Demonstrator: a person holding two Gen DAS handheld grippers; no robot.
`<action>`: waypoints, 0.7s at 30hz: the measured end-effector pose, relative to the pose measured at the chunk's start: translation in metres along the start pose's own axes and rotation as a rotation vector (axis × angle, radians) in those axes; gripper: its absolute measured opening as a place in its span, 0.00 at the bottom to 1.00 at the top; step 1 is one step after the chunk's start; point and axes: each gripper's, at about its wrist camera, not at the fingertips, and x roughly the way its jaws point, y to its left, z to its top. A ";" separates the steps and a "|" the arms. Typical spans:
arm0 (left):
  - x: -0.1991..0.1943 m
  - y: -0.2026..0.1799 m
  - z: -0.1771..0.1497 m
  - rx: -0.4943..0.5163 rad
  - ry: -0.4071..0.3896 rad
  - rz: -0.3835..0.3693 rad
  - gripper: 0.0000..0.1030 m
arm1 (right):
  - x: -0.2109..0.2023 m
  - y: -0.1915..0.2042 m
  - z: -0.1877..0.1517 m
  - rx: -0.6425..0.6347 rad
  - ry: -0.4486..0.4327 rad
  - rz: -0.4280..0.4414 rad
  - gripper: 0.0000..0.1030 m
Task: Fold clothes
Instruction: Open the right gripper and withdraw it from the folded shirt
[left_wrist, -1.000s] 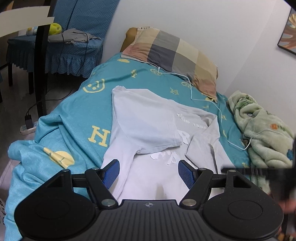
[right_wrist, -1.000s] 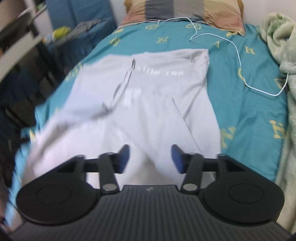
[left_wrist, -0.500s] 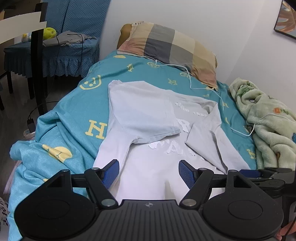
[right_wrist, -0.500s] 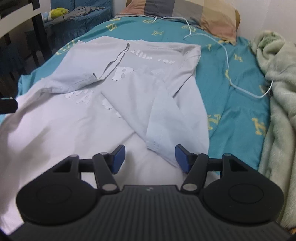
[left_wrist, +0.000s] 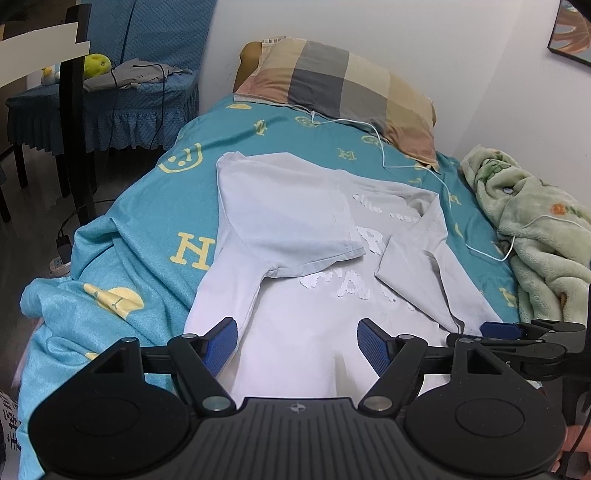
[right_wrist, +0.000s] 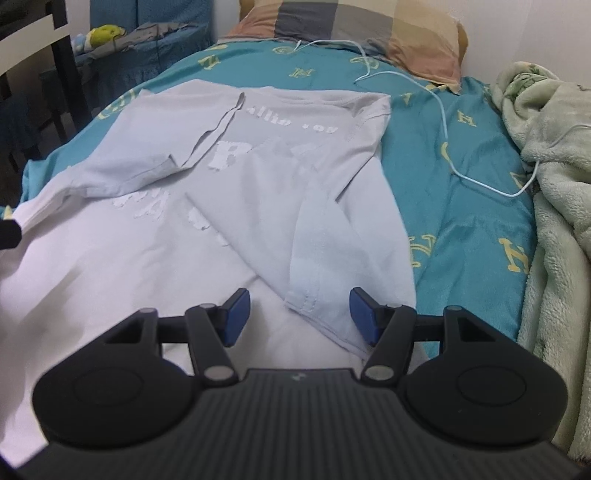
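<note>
A light grey T-shirt (left_wrist: 295, 229) with white print lies flat on the teal bedsheet (left_wrist: 155, 229), both sleeves folded in over its chest. It also shows in the right wrist view (right_wrist: 221, 206). My left gripper (left_wrist: 297, 343) is open and empty, over the shirt's near hem at its left side. My right gripper (right_wrist: 299, 317) is open and empty, over the folded right sleeve's end near the hem. The right gripper also shows at the right edge of the left wrist view (left_wrist: 517, 332).
A checked pillow (left_wrist: 340, 96) lies at the bed's head. A white cable (left_wrist: 406, 166) runs across the sheet to a green fleece blanket (left_wrist: 535, 229) on the right. A blue covered chair (left_wrist: 110, 99) and a dark chair frame (left_wrist: 74, 110) stand left.
The right gripper has swung right and come down to the shirt's right sleeve end. The left gripper has drawn slightly closer to the hem. Both stayed open.
</note>
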 end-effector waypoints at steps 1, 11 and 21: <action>0.000 0.000 0.000 0.000 0.000 0.001 0.72 | -0.001 -0.002 0.000 0.004 -0.013 -0.010 0.60; 0.000 0.001 -0.001 0.006 -0.002 -0.001 0.72 | -0.002 -0.007 -0.003 0.016 -0.018 -0.001 0.42; -0.004 0.005 0.000 -0.040 -0.024 -0.088 0.72 | -0.011 -0.015 0.006 0.090 -0.032 0.040 0.11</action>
